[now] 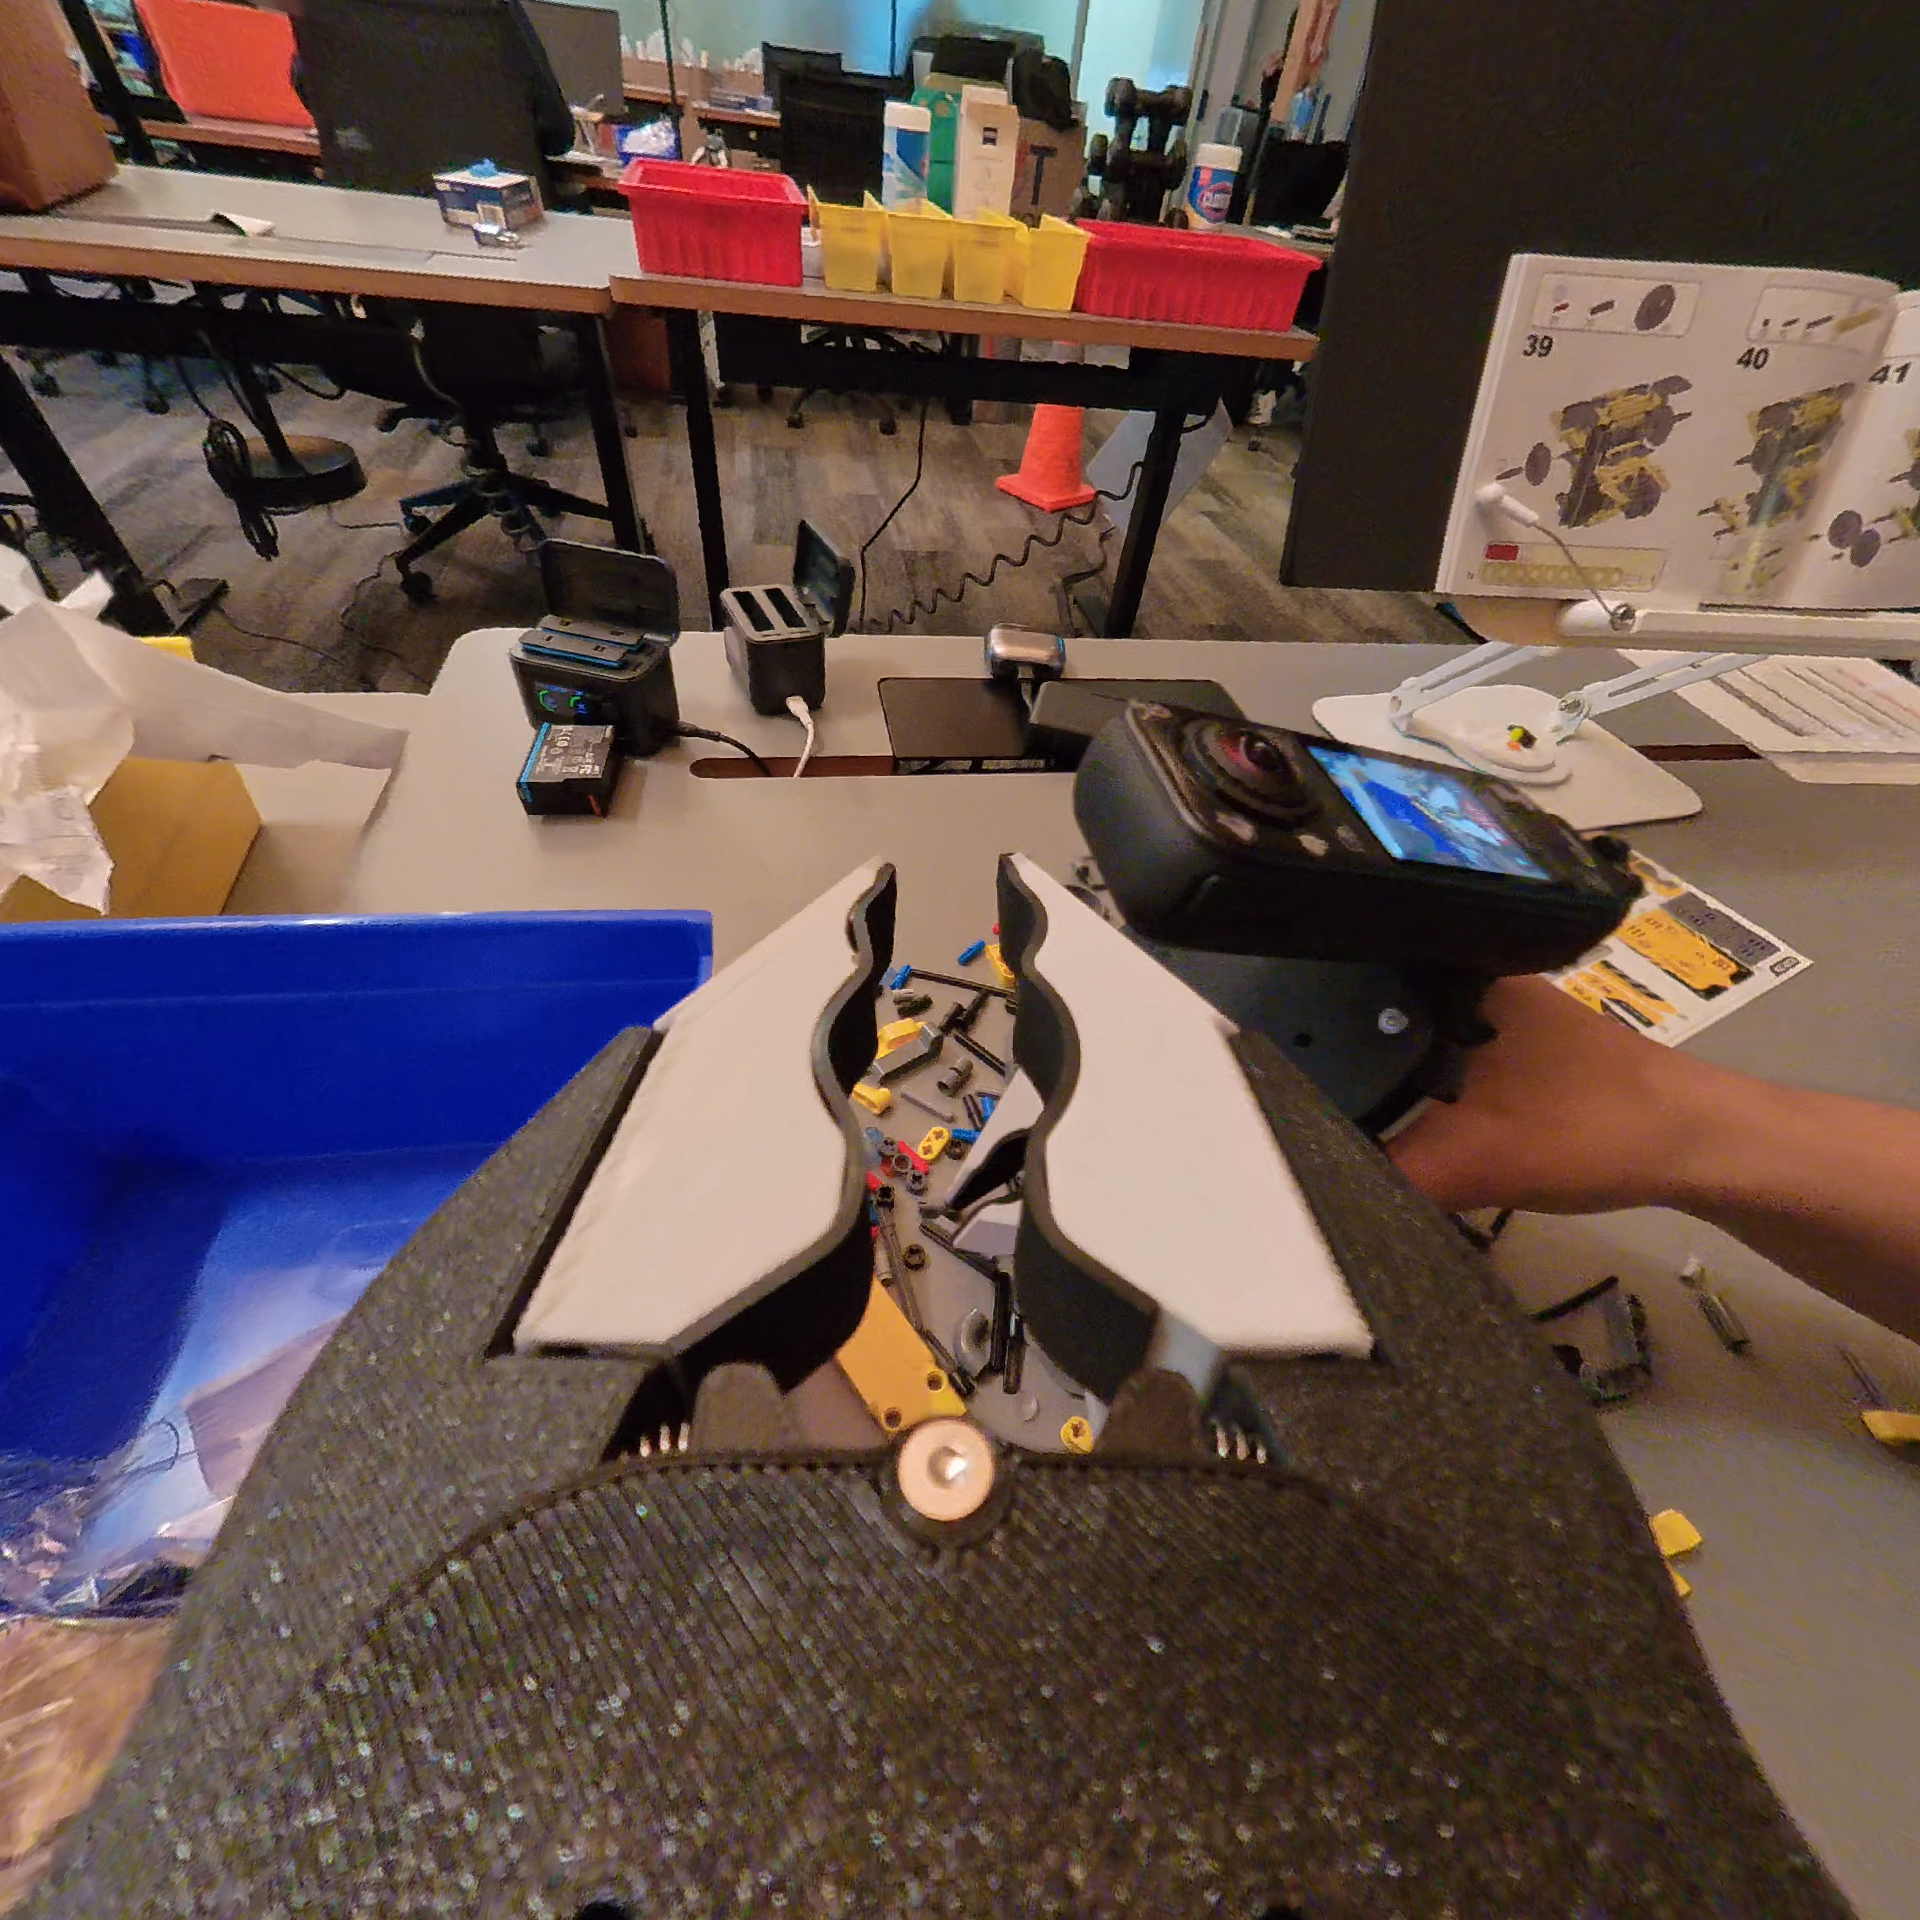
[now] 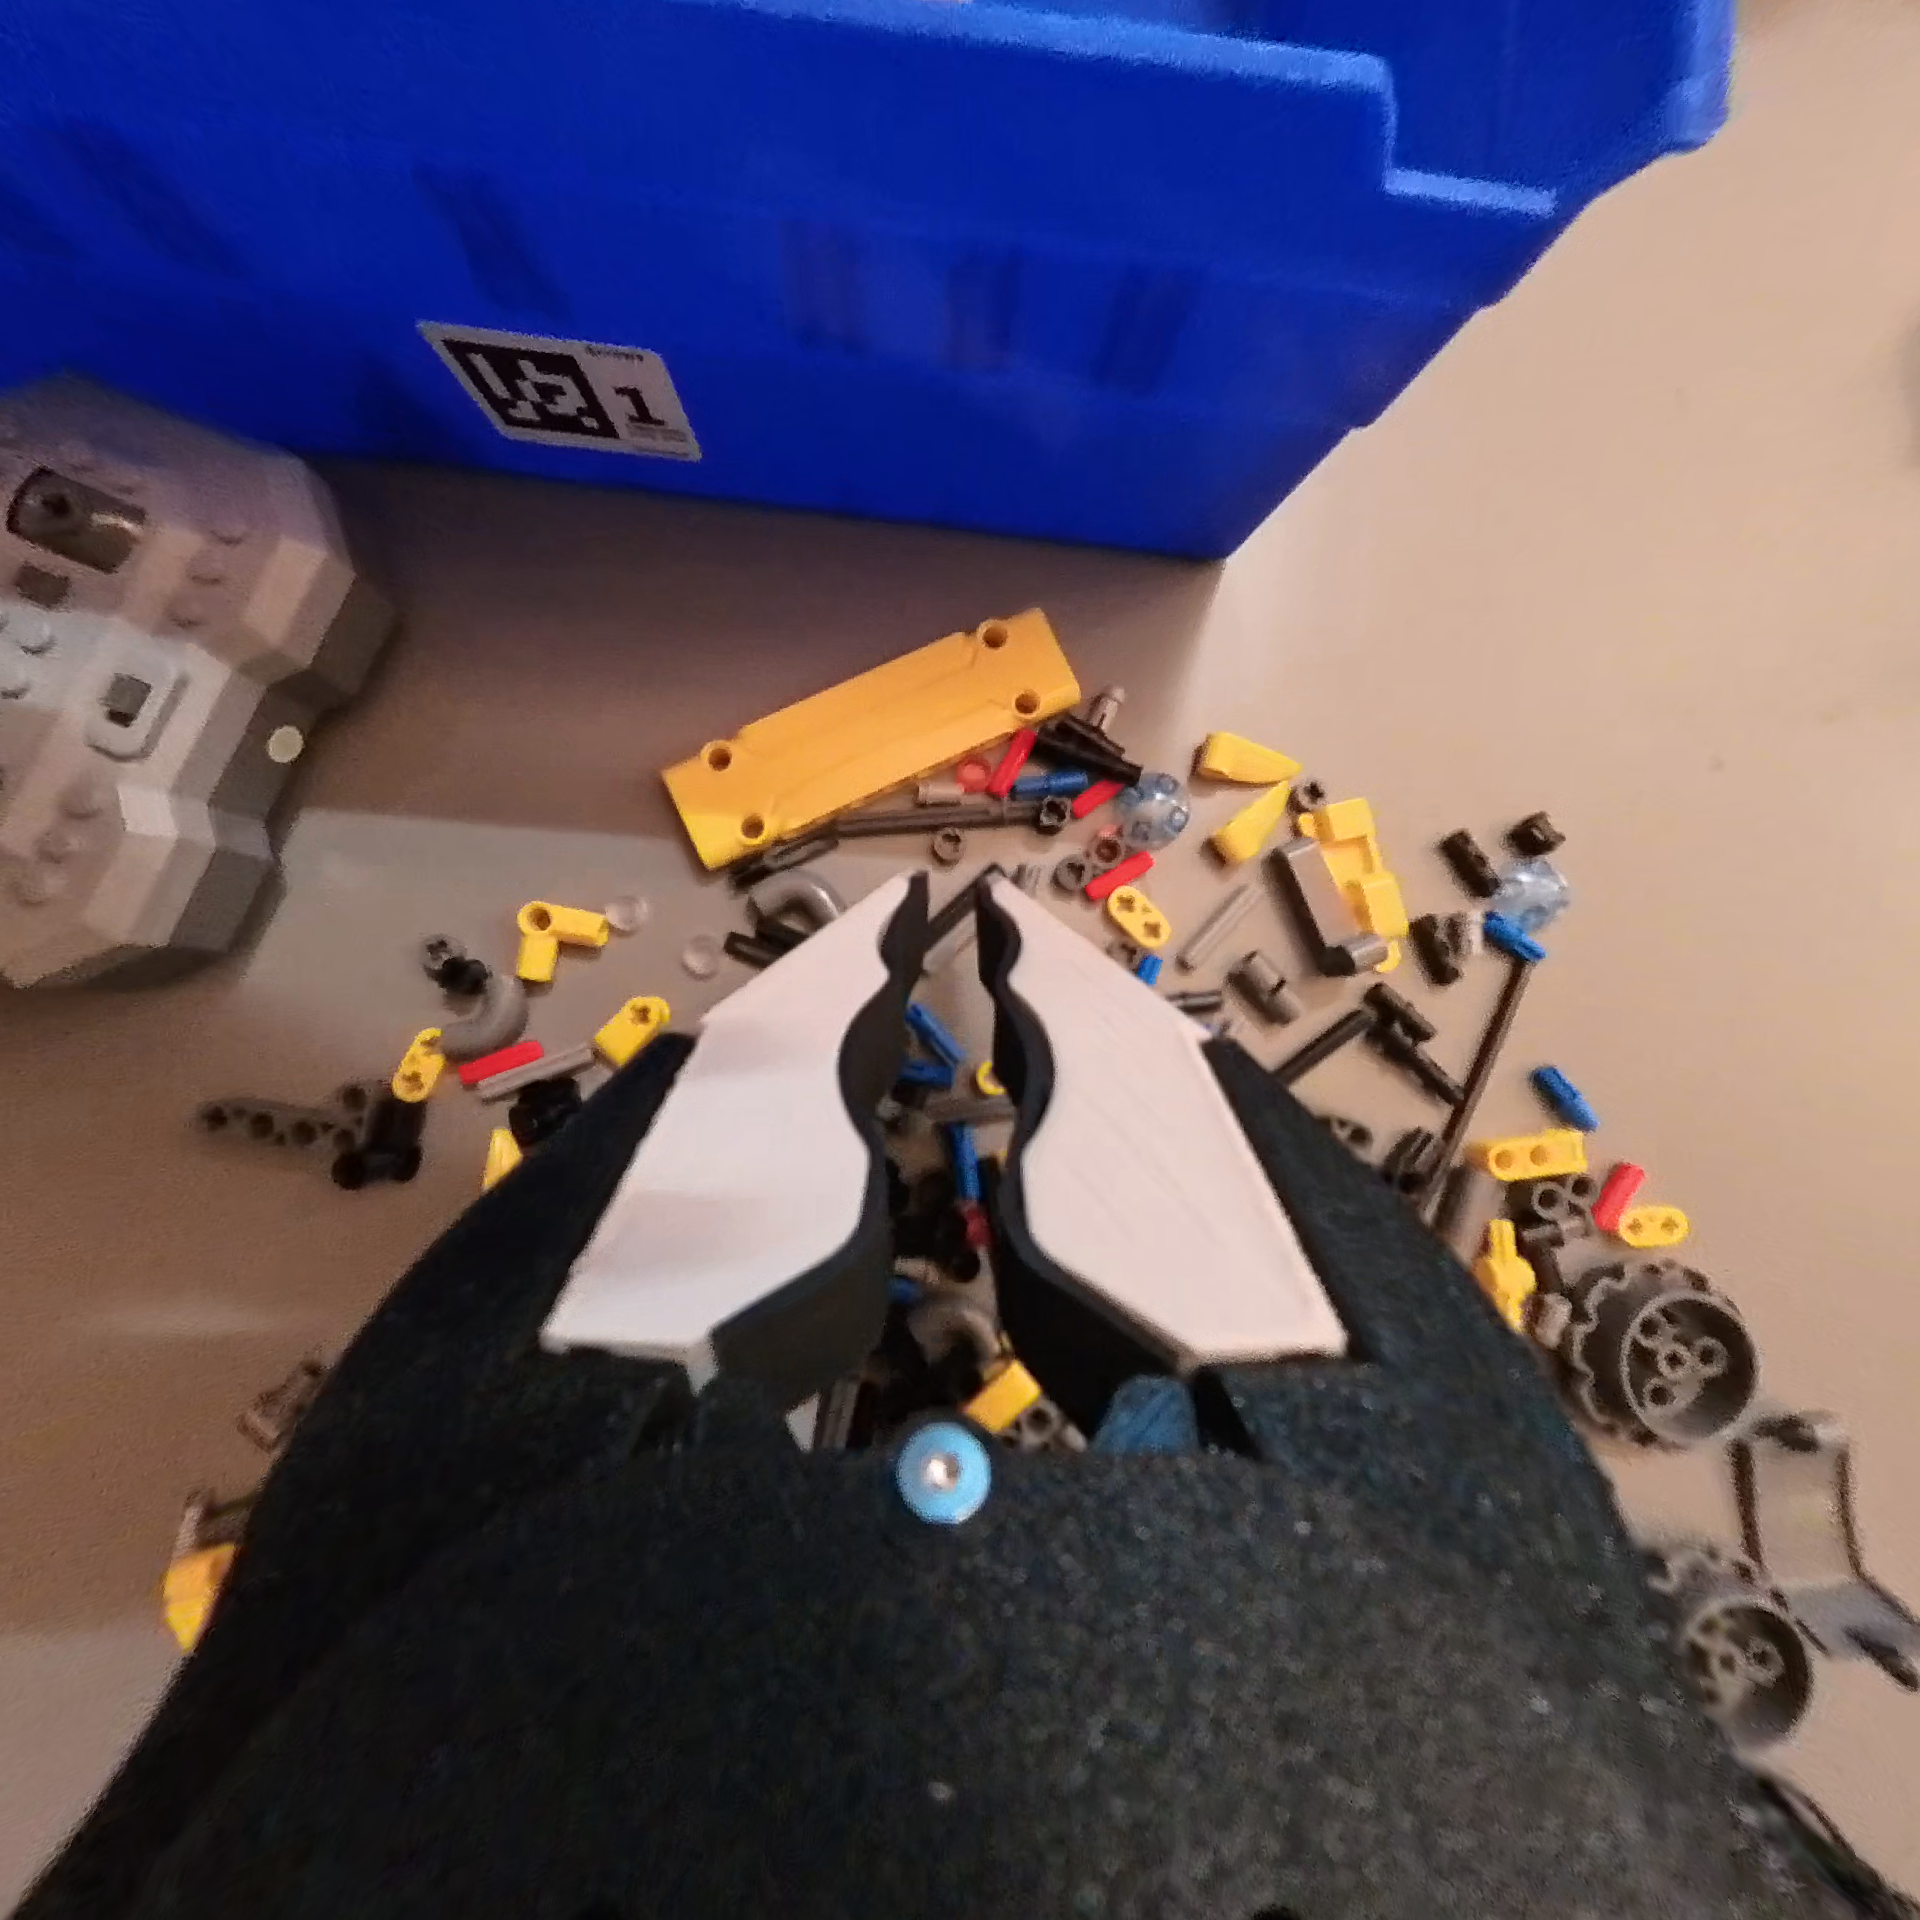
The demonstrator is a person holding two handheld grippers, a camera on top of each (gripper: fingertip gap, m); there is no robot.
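Observation:
A scatter of small building-toy pieces [image 1: 935,1049] in yellow, black, blue and red lies on the grey table. My left gripper [image 1: 948,883] hovers above it, open and empty. My right gripper [image 2: 951,891] is low over the same pieces [image 2: 1299,914], its jaws a narrow gap apart with a thin black piece blurred at the tips; nothing is clearly held. A long yellow panel [image 2: 873,727] lies just beyond the tips. In the left wrist view the right gripper's camera body [image 1: 1351,821] and the hand [image 1: 1610,1122] holding it come in from the right.
A blue bin [image 1: 312,1039] stands left of the pieces; its tagged wall [image 2: 935,208] is just past the panel. A grey blocky unit [image 2: 135,707] lies left, dark wheels [image 2: 1662,1351] right. An instruction booklet [image 1: 1683,436] stands on a holder; battery chargers [image 1: 592,675] sit behind. The tips of one gripper are about 15 cm away from the tips of the other.

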